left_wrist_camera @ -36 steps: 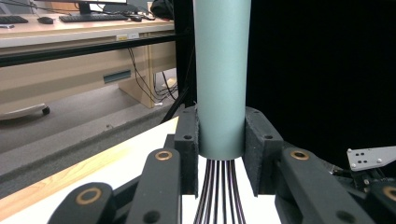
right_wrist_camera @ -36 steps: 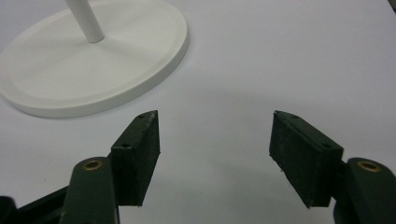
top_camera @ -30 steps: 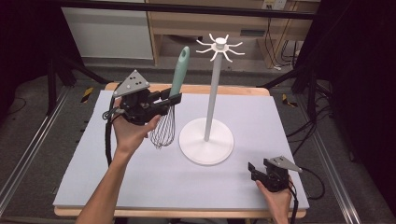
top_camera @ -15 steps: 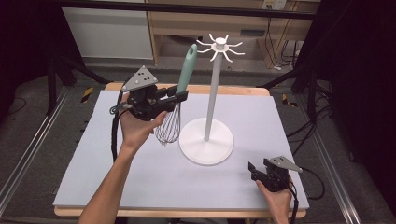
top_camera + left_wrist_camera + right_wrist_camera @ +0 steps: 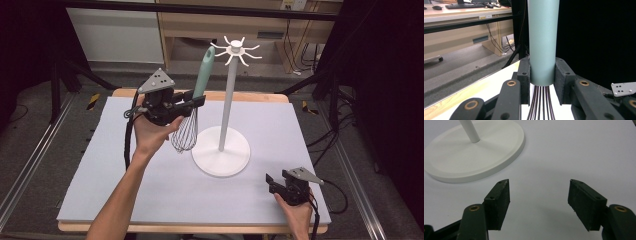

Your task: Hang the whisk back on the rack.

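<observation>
I have my left claw (image 5: 192,104) clamped on the whisk (image 5: 194,102) right where the teal handle meets the wires, so the handle stands up, leaning a little toward the white stand (image 5: 226,132), and the wire bulb hangs just above the tabletop (image 5: 110,165). Gripping that low leaves the handle's top end free, which I judge is what has to go onto one of the hooks (image 5: 234,50) at the stand's crown. The handle top is just left of those hooks and slightly below them. The post between bulb and hooks could catch the wires if I swing in carelessly. My right claw (image 5: 537,197) rests on the tabletop, well to the right of the stand's round base (image 5: 471,155), jaws parted and empty.
</observation>
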